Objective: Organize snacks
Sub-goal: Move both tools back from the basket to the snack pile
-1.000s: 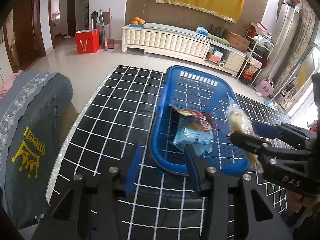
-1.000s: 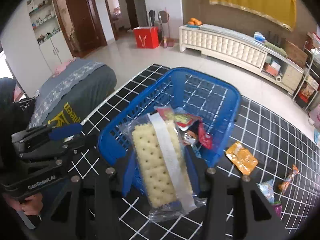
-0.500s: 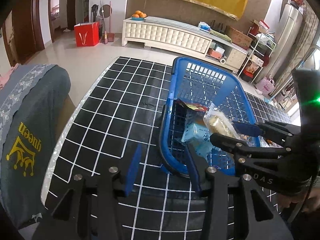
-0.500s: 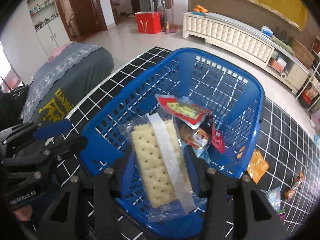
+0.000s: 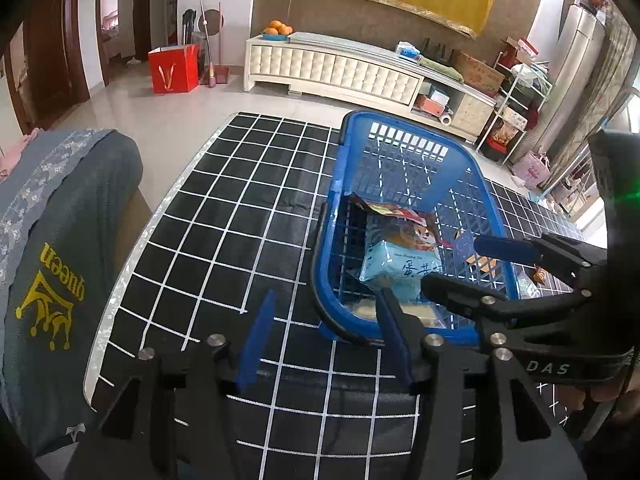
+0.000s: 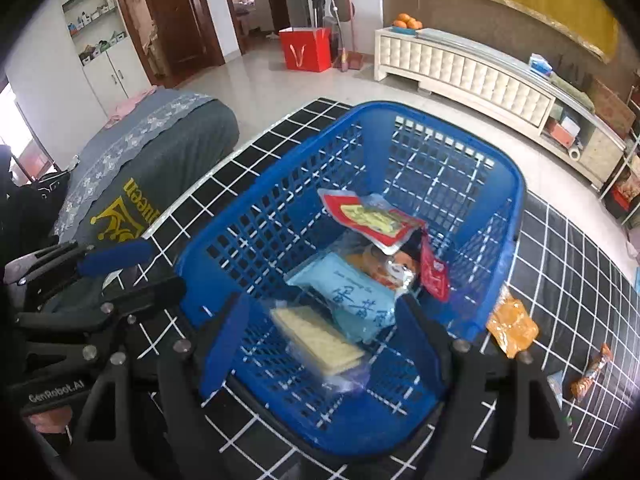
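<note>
Black white-gridded table mat (image 6: 560,264) underneath; blue slotted plastic basket (image 6: 516,200) sits right below the right gripper (image 6: 320,344), jaws opening, nothing gripped. Clear-wrapped cracker pack (image 6: 316,338) lies on the basket floor between them, beside a pale-blue snack pouch (image 6: 352,296). Left gripper (image 5: 324,340), to its left over the mat, jaws opening, empty.

Snacks (image 6: 352,296) in basket (image 6: 516,200).

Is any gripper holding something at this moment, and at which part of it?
Nothing is held. The right gripper is opening and the cracker pack lies loose inside the blue basket. The left gripper, also opening, has nothing between its fingers.
</note>
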